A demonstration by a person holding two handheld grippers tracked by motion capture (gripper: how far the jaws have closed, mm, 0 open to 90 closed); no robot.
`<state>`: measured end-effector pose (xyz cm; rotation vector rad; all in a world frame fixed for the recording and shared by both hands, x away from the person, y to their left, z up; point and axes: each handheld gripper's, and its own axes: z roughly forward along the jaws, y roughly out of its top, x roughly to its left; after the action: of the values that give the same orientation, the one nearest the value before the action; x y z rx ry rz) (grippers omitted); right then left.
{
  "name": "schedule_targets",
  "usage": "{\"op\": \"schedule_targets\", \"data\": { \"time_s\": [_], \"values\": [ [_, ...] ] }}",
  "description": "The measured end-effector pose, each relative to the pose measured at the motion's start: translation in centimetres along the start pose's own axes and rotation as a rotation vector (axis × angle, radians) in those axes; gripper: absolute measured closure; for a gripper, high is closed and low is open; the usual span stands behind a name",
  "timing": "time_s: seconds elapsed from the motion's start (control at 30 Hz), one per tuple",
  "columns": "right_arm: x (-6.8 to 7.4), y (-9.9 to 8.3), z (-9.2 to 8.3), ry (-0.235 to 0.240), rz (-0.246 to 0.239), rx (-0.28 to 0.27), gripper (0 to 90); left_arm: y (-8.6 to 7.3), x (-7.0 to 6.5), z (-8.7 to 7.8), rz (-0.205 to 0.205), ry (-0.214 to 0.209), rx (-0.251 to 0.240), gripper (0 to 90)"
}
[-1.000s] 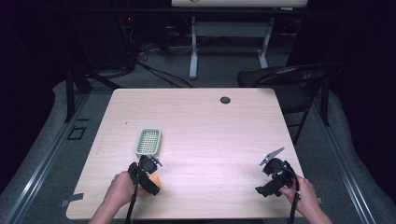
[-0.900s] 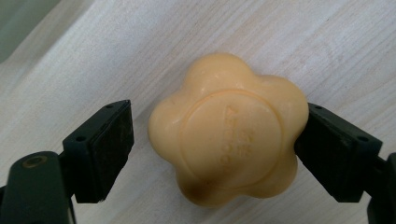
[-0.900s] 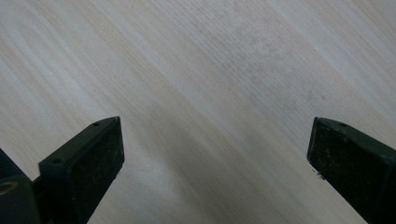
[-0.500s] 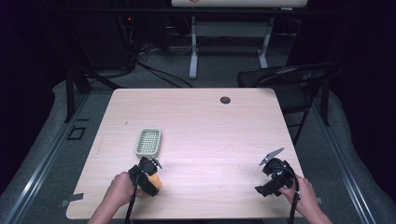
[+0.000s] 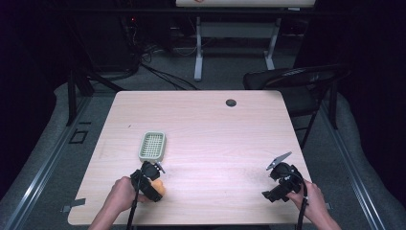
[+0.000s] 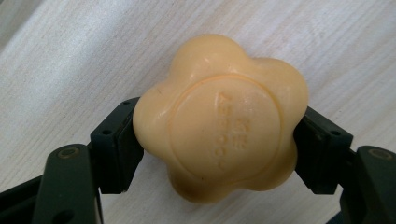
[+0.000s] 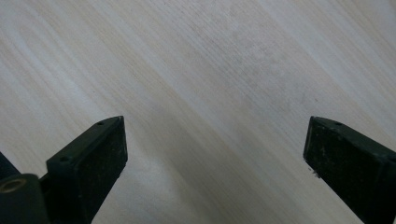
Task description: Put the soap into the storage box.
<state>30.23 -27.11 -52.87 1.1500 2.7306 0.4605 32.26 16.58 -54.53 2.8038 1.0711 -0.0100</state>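
**Soap bar clamped in left gripper, right gripper idle**

Left gripper (image 5: 152, 178): near front-left edge of table, held in left hand (image 5: 122, 193). Jaws clamped on opposite sides of soap bar (image 6: 220, 116); in the left gripper view, black pads pressed against its lobes from left and right. Soap: pale orange-yellow, flower-shaped, rounded lobes, raised circular rim on face with faint embossed lettering, not legible. Whether resting on or lifted just off the wood cannot be told.

Soap dish (image 5: 152, 145): pale green, rectangular, slotted grid floor, flat on table just beyond left gripper, apart from it.

Right gripper (image 5: 279, 179): near front-right edge, held in right hand (image 5: 310, 200), grey plate on top. Jaws spread wide apart in the right gripper view, bare wood grain between them.

Table (image 5: 210, 124): light wood top, dark round grommet (image 5: 231, 102) near far edge.

Beyond table: black chair (image 5: 292, 81) at far right, white desk frame (image 5: 234, 38), cables on grey floor.
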Motion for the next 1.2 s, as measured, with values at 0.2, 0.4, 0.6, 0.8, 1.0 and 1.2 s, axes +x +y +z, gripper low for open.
{"op": "schedule_targets", "data": {
  "time_s": [0.2,0.4,0.6,0.8,1.0,1.2],
  "values": [
    [0.0,0.0,0.0,-0.014,0.003,0.001,5.8,-0.3,0.2,-0.5,-0.004,0.003,-0.015,27.1],
    [0.0,-0.1,0.1,-0.006,0.008,0.007,6.0,-0.7,0.5,-0.9,-0.016,0.005,-0.023,27.0],
    [0.0,-0.1,0.1,-0.008,0.005,0.008,6.2,-1.2,1.0,-1.4,-0.030,0.013,-0.033,27.0],
    [0.0,-0.1,0.2,-0.014,0.005,0.018,6.2,-1.9,1.4,-2.2,-0.042,0.009,-0.051,27.0],
    [0.0,-0.1,0.2,-0.016,0.004,0.020,6.2,-2.2,2.1,-2.7,-0.065,0.012,-0.064,27.0],
    [0.2,-0.1,0.2,-0.013,-0.008,0.030,6.7,-2.7,2.6,-3.1,-0.086,0.017,-0.079,27.0]
  ]
}}
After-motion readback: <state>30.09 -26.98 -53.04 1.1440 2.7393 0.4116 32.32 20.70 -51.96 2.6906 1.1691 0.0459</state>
